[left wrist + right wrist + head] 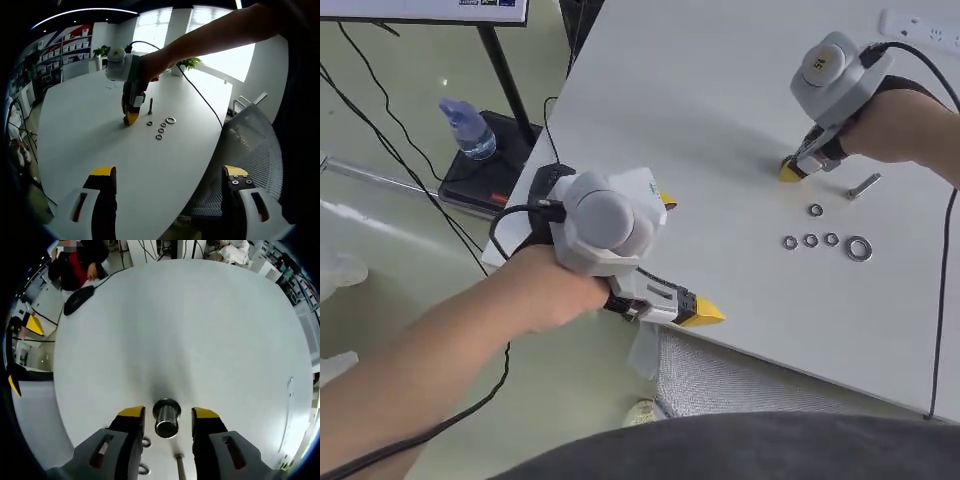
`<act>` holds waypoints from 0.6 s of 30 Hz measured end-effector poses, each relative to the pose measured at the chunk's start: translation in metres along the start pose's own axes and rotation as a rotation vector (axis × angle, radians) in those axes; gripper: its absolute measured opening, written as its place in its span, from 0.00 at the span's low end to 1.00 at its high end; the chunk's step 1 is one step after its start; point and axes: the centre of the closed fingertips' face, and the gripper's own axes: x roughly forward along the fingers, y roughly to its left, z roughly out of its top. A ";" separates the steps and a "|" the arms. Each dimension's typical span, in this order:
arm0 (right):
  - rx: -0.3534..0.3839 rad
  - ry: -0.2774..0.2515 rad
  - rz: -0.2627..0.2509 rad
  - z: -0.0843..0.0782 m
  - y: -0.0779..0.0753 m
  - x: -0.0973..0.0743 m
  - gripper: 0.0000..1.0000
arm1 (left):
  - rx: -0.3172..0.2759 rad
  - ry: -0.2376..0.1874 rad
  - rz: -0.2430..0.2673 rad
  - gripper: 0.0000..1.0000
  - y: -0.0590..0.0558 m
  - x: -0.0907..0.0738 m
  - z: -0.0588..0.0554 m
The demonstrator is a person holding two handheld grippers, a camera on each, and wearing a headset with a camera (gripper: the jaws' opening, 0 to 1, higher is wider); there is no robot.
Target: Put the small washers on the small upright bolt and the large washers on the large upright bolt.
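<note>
Your left gripper [169, 172] hangs at the near edge of the table [720, 100]. Its jaws are spread wide with nothing between them, and it has no part in the work right now.

Further right, your right gripper [790, 172] is tipped down onto the tabletop. In the right gripper view its jaws stand partly open on either side of the large bolt [166, 417], a stubby metal cylinder seen end-on. A sliver of table shows on each side, so they bracket it rather than pinch it. I judge you are either about to grip it or letting it go. Whether it stands square I cannot tell.

Just right of that gripper the washers lie loose and flat on the table. There are four small washers [810, 240], three in a row and one a little apart. Beside the row is one large washer [859, 248]. The small bolt [865, 185] sits near the lone small one. In the left gripper view it looks to stand upright, though the head view leaves that unsure.

So nothing is threaded yet: no washer is on either bolt, as far as the pictures show. All four small ones and the large one are left to pick up and drop over their bolts. By my reckoning, that comes after the large bolt is settled.
</note>
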 end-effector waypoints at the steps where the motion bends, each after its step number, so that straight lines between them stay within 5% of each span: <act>1: 0.001 -0.003 0.001 0.000 -0.002 0.000 0.39 | 0.002 0.001 0.001 0.87 0.000 0.000 0.000; 18: -0.033 -0.025 0.005 0.007 0.004 -0.032 0.37 | 0.007 -0.021 0.019 0.87 -0.001 -0.006 0.007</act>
